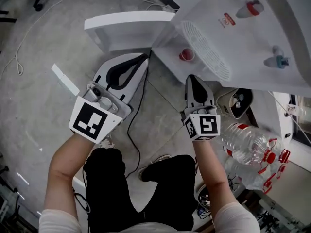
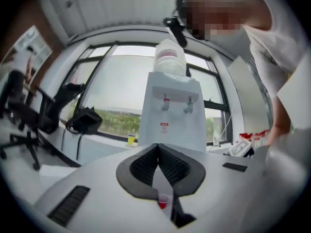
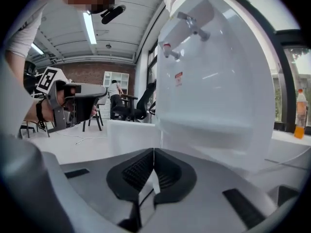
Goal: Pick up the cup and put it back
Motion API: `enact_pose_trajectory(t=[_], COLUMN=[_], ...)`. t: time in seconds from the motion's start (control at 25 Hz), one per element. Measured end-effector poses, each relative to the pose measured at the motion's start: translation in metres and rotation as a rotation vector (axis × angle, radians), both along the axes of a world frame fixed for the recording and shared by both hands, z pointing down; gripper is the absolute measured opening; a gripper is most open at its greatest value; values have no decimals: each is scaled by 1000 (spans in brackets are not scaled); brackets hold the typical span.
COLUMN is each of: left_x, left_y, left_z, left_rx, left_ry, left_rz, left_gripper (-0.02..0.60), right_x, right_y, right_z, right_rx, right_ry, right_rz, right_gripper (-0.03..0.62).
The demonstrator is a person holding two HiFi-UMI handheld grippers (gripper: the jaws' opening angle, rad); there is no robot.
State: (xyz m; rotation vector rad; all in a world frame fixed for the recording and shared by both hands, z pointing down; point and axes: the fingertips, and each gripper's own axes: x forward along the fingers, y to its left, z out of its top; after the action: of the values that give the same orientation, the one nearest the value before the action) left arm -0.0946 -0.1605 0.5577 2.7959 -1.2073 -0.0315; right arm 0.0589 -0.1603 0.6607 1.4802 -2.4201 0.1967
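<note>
Jaws clenched empty on left gripper (image 1: 144, 58) and right gripper (image 1: 193, 78) alike, the small red cup (image 1: 186, 55) stands on what seems the drip tray (image 1: 214, 64) of the water dispenser (image 1: 272, 30), just ahead of the right one, so reaching in without first spreading them could knock it over.

One water dispenser (image 1: 243, 38) with two taps, one red tap (image 1: 252, 7) and one blue tap (image 1: 278, 61), and one round drip grille (image 1: 206, 50). One small red cup (image 1: 186, 55). Two grippers: one left gripper (image 1: 145, 58), one right gripper (image 1: 193, 77). At least two large clear bottles (image 1: 245, 142); the exact count is unclear. One yellow cup (image 2: 131, 140), one orange bottle (image 3: 301, 114)
</note>
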Motion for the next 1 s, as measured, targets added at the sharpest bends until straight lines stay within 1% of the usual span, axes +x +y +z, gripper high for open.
enact_pose_trajectory(t=[0.04,0.08,0.12,0.2,0.28,0.4,0.48,0.56,0.64,0.76,0.84,0.88,1.0], left_x=[1,5,8,12,14,17,19,23,29,37,44,49,61], left_y=[-6,-11,-14,-18,-19,-18,-20,-23,-27,-30,-31,-31,-32], left_z=[14,28,42,68,90,118,134,148,158,165,171,175,185], left_rx=[-21,-25,-20,-6,4,24,38,55,57,50,50,55,50], left_ry=[52,74,73,54,30,4,-11,-36,-42,-53,-80,-93,-94], left_rz=[13,28,42,66,88,128,147,158,163,175,190,200,221], left_gripper=[23,23,23,23,23,23,23,23,23,23,23,23,23], right_x=[2,4,8,17,25,37,43,47,52,60,68,70,69], right_y=[-2,-5,-8,-17,-29,-50,-58,-59,-54,-50,-52,-55,-65], right_z=[14,27,38,60,82,109,120,126,132,145,158,164,179], right_rx=[-5,-7,-4,6,12,10,4,7,12,-14,-34,-38,-37], right_ry=[9,22,39,62,52,-20,-65,-50,-22,-61,-81,-76,-22], right_rz=[-6,-13,-19,-17,12,90,120,111,96,108,134,139,121], right_gripper=[20,20,20,20,21,21,21,21,21,23,25,34,132])
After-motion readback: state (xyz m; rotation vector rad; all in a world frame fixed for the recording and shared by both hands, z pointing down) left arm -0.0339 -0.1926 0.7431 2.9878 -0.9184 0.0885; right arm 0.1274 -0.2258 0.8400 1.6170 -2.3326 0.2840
